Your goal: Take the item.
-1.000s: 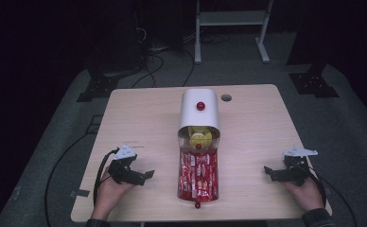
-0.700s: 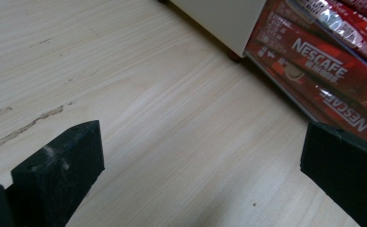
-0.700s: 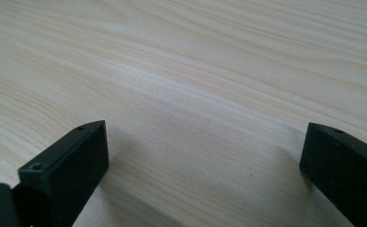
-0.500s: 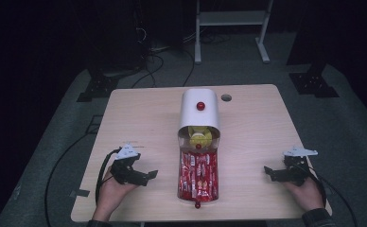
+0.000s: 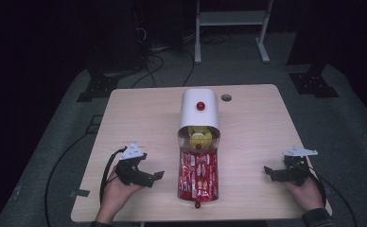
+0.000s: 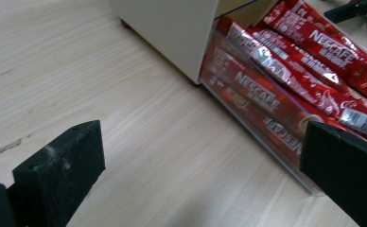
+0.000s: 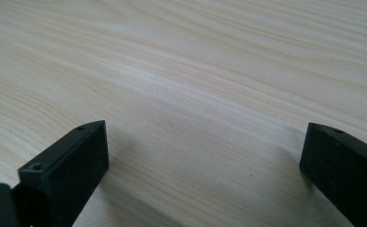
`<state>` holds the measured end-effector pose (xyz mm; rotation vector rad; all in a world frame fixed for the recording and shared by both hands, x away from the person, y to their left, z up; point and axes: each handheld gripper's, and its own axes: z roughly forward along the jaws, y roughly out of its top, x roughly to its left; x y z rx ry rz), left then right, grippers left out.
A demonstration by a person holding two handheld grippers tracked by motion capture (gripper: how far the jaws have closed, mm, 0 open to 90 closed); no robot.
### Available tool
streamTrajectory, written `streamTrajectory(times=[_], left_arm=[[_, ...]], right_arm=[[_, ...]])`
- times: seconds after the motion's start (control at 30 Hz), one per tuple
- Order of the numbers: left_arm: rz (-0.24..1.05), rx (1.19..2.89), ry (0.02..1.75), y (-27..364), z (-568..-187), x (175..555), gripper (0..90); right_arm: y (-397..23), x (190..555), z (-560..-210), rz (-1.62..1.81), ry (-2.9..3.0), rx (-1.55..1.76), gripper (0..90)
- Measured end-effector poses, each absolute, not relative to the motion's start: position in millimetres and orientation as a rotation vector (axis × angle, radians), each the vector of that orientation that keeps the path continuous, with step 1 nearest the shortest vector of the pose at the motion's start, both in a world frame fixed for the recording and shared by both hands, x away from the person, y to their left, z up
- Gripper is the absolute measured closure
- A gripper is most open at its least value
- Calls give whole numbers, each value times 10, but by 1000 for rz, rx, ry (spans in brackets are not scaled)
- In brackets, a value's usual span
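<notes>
Mid-counter (image 5: 139,109) sits a white dispenser (image 5: 199,109) with its clear drawer (image 5: 198,176) of red Nescafe sticks (image 6: 285,66) pulled toward me, my left gripper (image 5: 154,177) just left of the drawer, jaws apart and empty, my right gripper (image 5: 268,172) well apart near the right edge, jaws apart too.

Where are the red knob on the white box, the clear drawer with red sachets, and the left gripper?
red knob (image 5: 200,106), high view, on its round top.
clear drawer (image 6: 266,147), left gripper view, on its clear side wall.
left gripper (image 5: 154,178), high view, between its open jaw tips.
</notes>
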<state>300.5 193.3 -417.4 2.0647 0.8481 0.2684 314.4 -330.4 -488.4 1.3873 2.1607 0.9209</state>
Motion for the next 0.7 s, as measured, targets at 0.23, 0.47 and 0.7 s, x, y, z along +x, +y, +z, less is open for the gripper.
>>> streamTrajectory(times=[0.23, 0.47, 0.7], left_arm=[[264, 2063, 811, 1822, -4110, 2963, 34], [248, 2062, 790, 1709, -4076, 2943, 51], [234, 2067, 758, 1575, -4034, 2922, 60]], right_arm=[[-3303, 3144, -4884, 921, 2160, 1388, 13], [-3303, 3144, -4884, 921, 2160, 1387, 13], [-3303, 3144, -4884, 921, 2160, 1387, 13]])
